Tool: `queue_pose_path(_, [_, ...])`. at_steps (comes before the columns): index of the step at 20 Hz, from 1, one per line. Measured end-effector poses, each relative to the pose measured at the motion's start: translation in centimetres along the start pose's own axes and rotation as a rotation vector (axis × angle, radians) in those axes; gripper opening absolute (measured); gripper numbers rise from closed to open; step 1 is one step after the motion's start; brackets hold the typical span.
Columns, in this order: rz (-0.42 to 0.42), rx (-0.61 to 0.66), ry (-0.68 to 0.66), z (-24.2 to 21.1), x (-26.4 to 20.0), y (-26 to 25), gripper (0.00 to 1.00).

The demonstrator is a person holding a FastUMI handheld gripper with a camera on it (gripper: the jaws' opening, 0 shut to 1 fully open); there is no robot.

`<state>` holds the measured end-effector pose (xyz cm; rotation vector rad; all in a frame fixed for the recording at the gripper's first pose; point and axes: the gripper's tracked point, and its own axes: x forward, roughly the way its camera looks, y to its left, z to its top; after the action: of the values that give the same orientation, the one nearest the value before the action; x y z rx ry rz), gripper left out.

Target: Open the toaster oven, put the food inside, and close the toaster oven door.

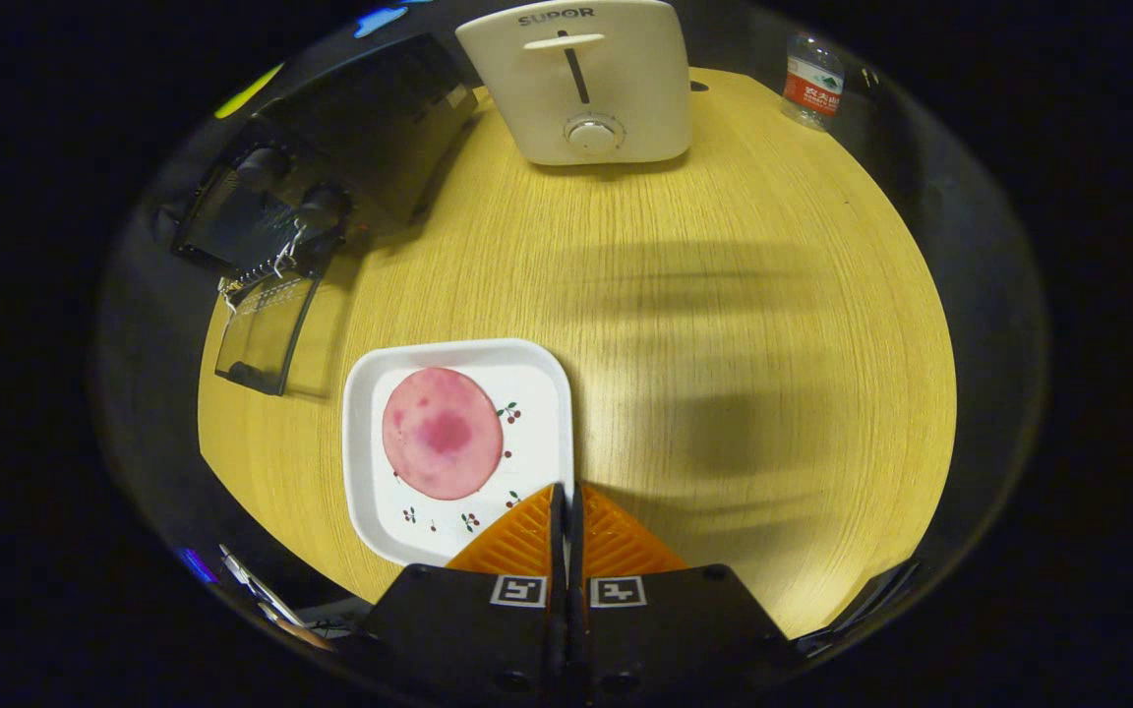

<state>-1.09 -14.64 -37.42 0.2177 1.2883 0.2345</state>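
Wooden table [724,324] mostly bare ahead; gripper [566,497] fingers pressed together, empty, tips over plate [370,492] edge; toaster oven [321,197] door down.

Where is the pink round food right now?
The pink slice lies on the white plate on the wooden table, just ahead and left of the shut gripper, with the open toaster oven farther off.
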Motion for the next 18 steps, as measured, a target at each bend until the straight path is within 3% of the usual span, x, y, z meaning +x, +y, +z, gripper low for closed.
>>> queue_pose_path(11, [0.205, 0.262, -0.022, -1.0, -1.3, 0.8, 0.02])
queue_pose_path(18, [0.263, 0.415, -0.102, -1.4, -5.1, 2.4, 0.02])
